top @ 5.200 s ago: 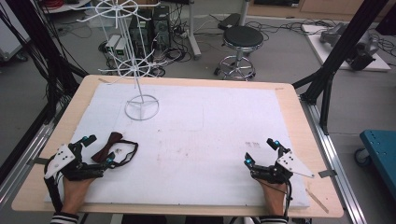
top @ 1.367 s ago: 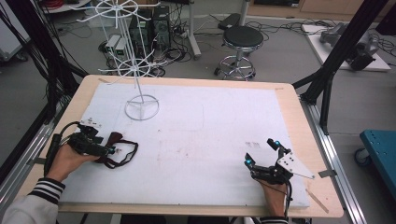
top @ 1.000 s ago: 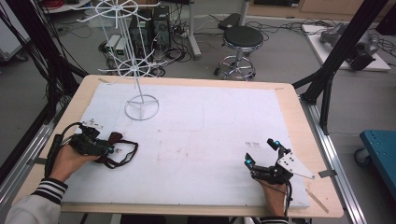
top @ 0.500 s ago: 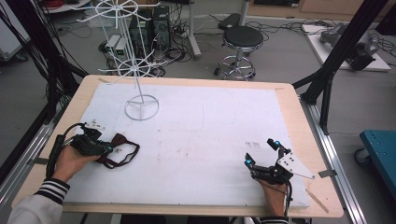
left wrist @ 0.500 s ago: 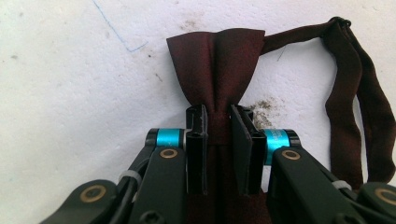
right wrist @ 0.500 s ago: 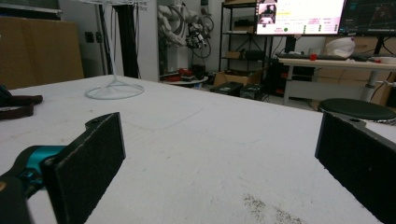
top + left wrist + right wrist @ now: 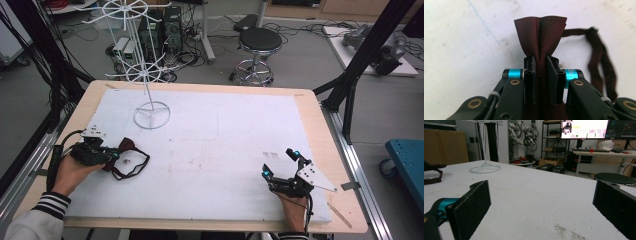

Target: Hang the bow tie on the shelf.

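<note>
On the near left of the white foam mat (image 7: pixel 225 145), the left gripper (image 7: pixel 102 154) pinches the knot of a dark red bow tie (image 7: pixel 540 32), its strap (image 7: pixel 132 167) looped on the mat. Near right, the right gripper (image 7: pixel 282 165) rests with jaws spread wide. Farther back stands a white wire rack (image 7: pixel 150 107). Beyond the wooden table (image 7: pixel 320 120) are a black stool (image 7: pixel 257 42), cables and computer towers (image 7: pixel 172 22).

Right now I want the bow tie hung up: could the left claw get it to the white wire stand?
Probably yes: the left claw is clamped on the bow tie, and bare mat lies between it and the white wire stand.
</note>
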A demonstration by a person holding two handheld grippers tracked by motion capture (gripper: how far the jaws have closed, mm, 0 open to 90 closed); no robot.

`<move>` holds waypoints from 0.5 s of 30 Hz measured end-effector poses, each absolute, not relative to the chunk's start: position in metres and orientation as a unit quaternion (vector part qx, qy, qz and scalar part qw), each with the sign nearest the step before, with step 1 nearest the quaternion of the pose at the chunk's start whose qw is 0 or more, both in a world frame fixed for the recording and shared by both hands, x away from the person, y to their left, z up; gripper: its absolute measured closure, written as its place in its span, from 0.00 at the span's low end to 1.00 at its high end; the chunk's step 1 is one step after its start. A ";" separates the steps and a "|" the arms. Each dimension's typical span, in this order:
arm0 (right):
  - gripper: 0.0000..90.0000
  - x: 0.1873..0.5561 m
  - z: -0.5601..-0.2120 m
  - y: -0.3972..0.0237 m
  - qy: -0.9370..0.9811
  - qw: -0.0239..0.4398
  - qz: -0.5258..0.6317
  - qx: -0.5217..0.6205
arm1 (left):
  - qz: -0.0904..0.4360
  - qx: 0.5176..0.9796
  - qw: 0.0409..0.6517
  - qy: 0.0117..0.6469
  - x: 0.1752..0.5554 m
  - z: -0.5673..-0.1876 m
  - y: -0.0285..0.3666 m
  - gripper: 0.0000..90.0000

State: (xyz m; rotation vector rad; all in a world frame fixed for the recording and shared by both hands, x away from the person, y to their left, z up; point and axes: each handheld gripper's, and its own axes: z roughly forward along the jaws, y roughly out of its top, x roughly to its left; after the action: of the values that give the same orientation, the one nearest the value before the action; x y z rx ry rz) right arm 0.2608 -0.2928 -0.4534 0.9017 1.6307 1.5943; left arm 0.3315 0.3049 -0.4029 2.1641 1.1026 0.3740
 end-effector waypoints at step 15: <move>0.01 0.261 -0.453 -0.293 0.627 0.340 0.611 0.345 | 0.180 0.796 0.411 0.406 0.323 -0.388 0.311 0.86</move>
State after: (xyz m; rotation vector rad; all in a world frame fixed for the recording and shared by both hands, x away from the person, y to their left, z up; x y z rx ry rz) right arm 0.2609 -0.2928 -0.4533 0.8976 1.6315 1.5892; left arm 0.3225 0.3112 -0.3878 2.0047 1.0225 0.4524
